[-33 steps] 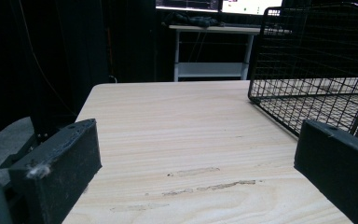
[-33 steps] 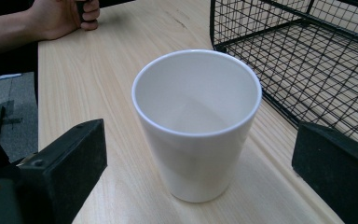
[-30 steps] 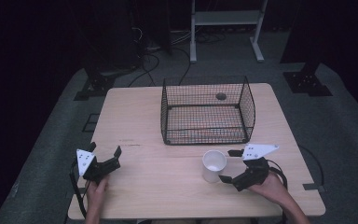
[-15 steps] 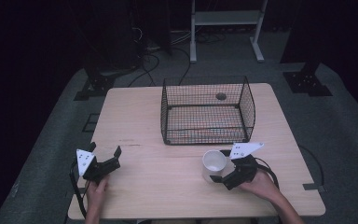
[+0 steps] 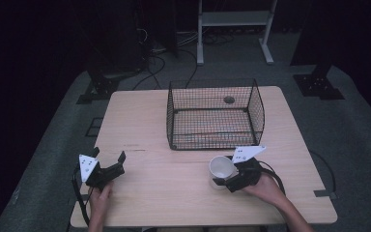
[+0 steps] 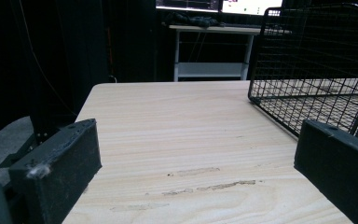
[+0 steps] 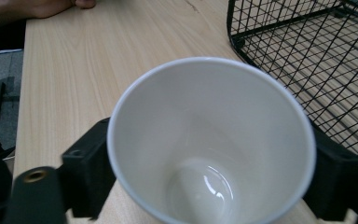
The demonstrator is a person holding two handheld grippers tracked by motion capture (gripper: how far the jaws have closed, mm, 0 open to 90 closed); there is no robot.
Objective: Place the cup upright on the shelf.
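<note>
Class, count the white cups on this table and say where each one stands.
1. The white cup stands upright near the table's front edge, just in front of the wire basket, gripped by the right tool.

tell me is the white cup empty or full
Empty: the right gripper view looks straight into the white cup and shows its bare, glossy bottom.

High view: overhead, facing forward over the surface (image 5: 174, 121); gripper views sit low and close; all share the wire basket (image 5: 214, 115).
</note>
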